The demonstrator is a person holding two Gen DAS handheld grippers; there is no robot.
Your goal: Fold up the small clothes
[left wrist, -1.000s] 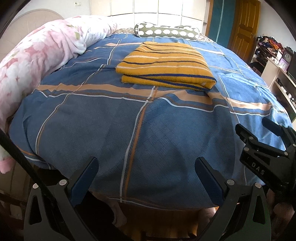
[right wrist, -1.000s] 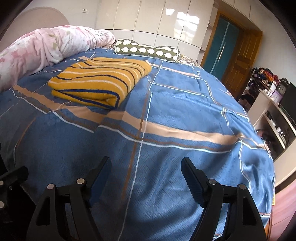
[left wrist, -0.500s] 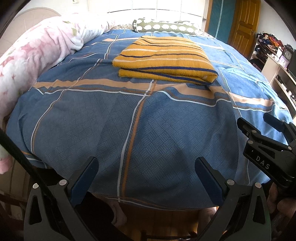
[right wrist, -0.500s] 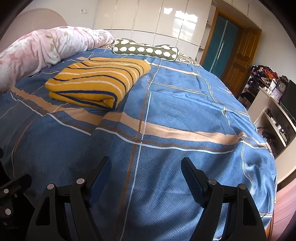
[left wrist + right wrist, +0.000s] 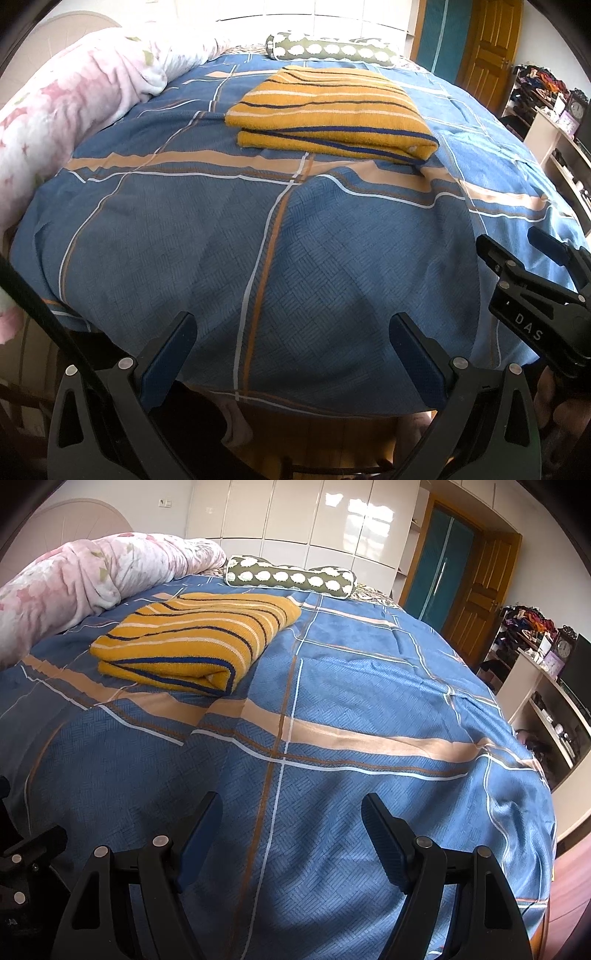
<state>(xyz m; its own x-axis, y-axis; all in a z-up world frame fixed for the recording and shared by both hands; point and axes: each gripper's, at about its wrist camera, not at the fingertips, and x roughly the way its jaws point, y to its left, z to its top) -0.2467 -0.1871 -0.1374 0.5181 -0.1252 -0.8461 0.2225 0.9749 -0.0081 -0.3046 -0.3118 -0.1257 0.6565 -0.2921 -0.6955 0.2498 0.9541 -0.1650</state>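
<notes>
A folded mustard-yellow garment with navy and white stripes [image 5: 328, 114] lies flat on the blue plaid bedspread [image 5: 280, 258], toward the far side; it also shows in the right wrist view [image 5: 195, 638]. My left gripper [image 5: 291, 347] is open and empty, held over the bed's near edge, well short of the garment. My right gripper [image 5: 291, 830] is open and empty, also near the front edge, to the right of the garment. The right gripper also shows at the right of the left wrist view [image 5: 535, 280].
A pink floral duvet [image 5: 62, 107] is rolled along the left side of the bed. A green bolster pillow with white shapes [image 5: 291, 576] lies at the head. White shelves with clutter [image 5: 546, 686] stand at the right, and a wooden door [image 5: 480, 598] behind.
Both grippers have moved slightly forward and down toward the bed; the folded garment looks nearer in both views. Both stay open and empty.
</notes>
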